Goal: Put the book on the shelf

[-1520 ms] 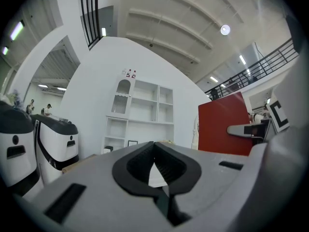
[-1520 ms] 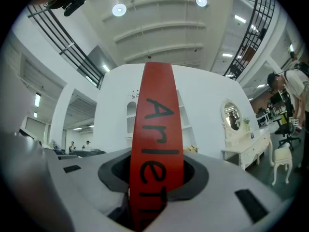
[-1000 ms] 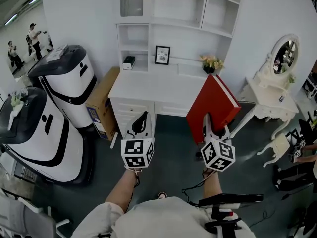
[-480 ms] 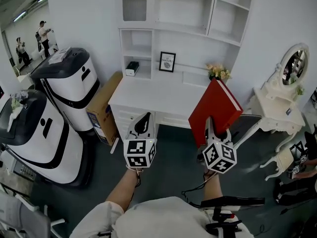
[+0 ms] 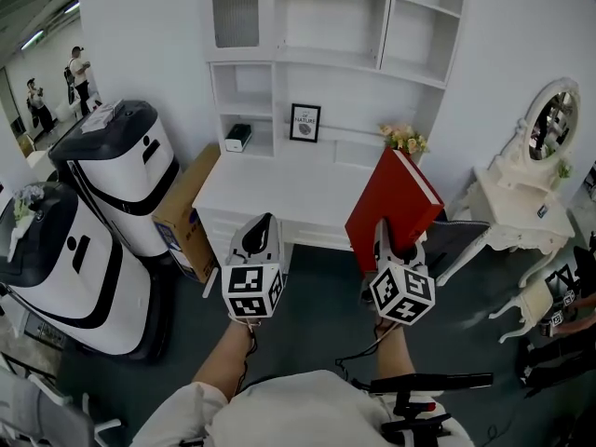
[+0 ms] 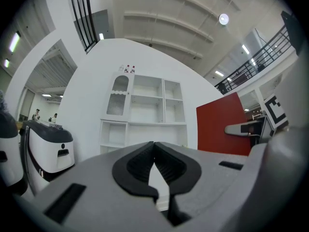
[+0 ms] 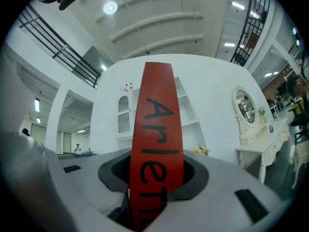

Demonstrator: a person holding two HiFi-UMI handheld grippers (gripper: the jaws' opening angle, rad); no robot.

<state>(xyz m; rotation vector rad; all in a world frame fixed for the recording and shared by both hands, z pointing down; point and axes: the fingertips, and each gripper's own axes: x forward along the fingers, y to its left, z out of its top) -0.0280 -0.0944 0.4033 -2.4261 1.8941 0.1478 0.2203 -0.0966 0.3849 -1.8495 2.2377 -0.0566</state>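
A red hardback book stands tilted in front of the white desk, its lower edge clamped in my right gripper. In the right gripper view its red spine with black letters fills the gap between the jaws, and my right gripper is shut on it. My left gripper hovers to the left at about the same height, shut, with nothing in it. The book also shows at the right of the left gripper view. The white shelf unit rises behind the desk top, its upper compartments bare.
On the desk's back ledge stand a framed picture, a small flower pot and a dark box in a cubby. A cardboard box and black-and-white machines stand left. A white vanity with a mirror stands right.
Both grippers and the book have moved closer to the desk and shelf unit. The book stays clamped in the right gripper, and the left gripper stays shut.
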